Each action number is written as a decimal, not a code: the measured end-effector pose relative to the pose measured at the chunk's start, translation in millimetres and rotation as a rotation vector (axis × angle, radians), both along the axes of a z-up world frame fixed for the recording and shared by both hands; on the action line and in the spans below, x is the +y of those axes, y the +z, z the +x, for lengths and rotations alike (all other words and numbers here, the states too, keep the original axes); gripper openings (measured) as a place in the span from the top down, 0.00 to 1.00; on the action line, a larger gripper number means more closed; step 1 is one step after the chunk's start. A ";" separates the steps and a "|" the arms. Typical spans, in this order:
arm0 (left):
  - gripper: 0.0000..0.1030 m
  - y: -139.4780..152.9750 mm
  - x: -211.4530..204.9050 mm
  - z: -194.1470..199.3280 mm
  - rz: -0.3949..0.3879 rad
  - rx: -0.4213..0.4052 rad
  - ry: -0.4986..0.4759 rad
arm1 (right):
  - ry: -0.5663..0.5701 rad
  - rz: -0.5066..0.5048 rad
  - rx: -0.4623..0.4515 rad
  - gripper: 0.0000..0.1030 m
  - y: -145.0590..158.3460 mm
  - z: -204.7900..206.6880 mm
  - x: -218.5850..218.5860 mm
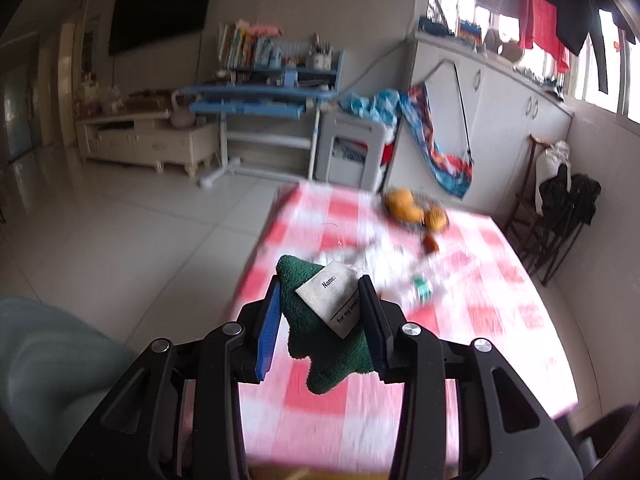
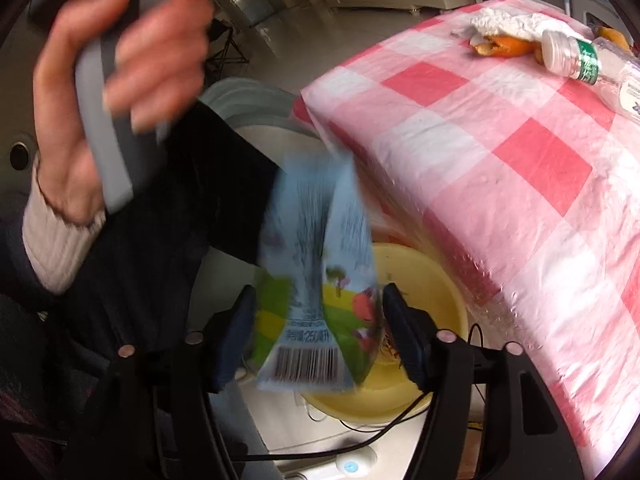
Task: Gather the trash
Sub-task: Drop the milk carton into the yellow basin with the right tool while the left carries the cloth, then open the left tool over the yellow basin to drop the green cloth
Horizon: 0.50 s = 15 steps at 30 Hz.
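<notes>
Two tools, one loaded drop: your right tool (image 2: 318, 332) holds a blue drink carton (image 2: 316, 280) directly above the yellow basin (image 2: 432, 280).
Its jaws flank the carton, long axis running away from you, though blur hides whether the pads press it. Your left tool (image 1: 320, 316) pinches a green cloth (image 1: 328, 344) over the counter (image 1: 500, 312).

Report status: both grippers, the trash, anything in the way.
Left gripper shut on green cloth. Right gripper jaws open, blue carton between them above yellow basin. Nothing in the way.
</notes>
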<state>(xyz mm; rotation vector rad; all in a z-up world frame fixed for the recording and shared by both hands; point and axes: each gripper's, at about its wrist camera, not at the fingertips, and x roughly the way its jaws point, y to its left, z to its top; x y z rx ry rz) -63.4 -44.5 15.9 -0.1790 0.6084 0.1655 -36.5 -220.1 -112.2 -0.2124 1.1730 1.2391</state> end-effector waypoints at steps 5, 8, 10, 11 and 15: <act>0.65 -23.3 -13.2 -24.7 -0.007 0.081 -0.027 | -0.107 0.052 -0.062 0.33 22.0 0.4 -21.8; 0.65 -42.0 -23.3 -42.3 -0.011 0.151 -0.049 | -0.260 0.076 -0.132 0.26 36.5 2.0 -41.8; 0.65 -55.6 -34.0 -57.7 -0.005 0.206 -0.072 | -0.386 0.081 -0.182 0.24 44.9 7.1 -61.3; 0.65 -62.1 -38.9 -64.2 0.000 0.236 -0.087 | -0.445 0.077 -0.209 0.24 47.2 10.6 -67.9; 0.63 -91.0 -55.4 -81.5 0.037 0.386 -0.155 | -0.675 0.097 -0.274 0.22 55.3 19.3 -96.5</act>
